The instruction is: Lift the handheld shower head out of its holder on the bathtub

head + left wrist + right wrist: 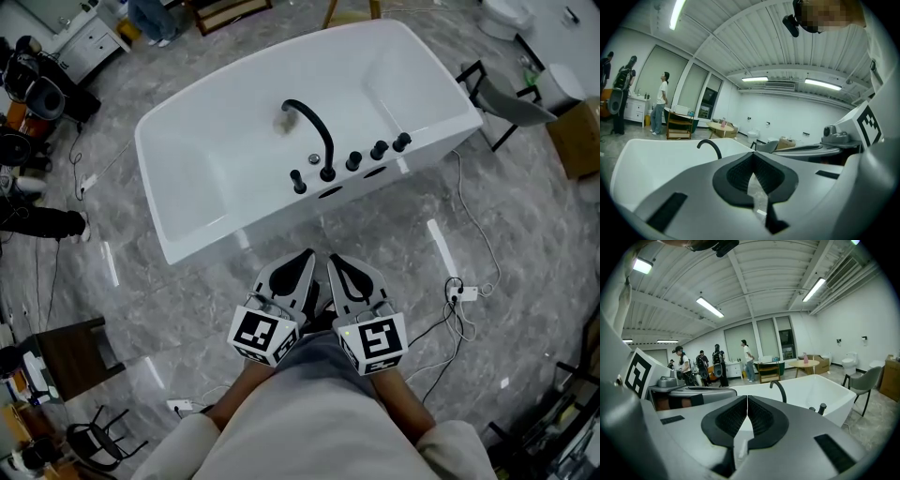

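The white bathtub (197,178) stands ahead of me on the floor. On its near rim a slim black handheld shower head (298,181) stands upright in its holder, just left of the arched black spout (317,131). To the right of the spout come three black knobs (378,150). My left gripper (307,257) and right gripper (334,261) hang side by side short of the rim, both shut and empty. The left gripper view shows the spout (710,147) beyond my shut left gripper (753,155). In the right gripper view the spout (779,389) and a knob (821,407) rise past the right gripper (747,398).
Cables and a power strip (466,292) lie on the grey floor to the right. A grey chair (511,101) stands by the tub's right end and a dark stool (70,349) at the left. Several people (701,364) stand far behind the tub.
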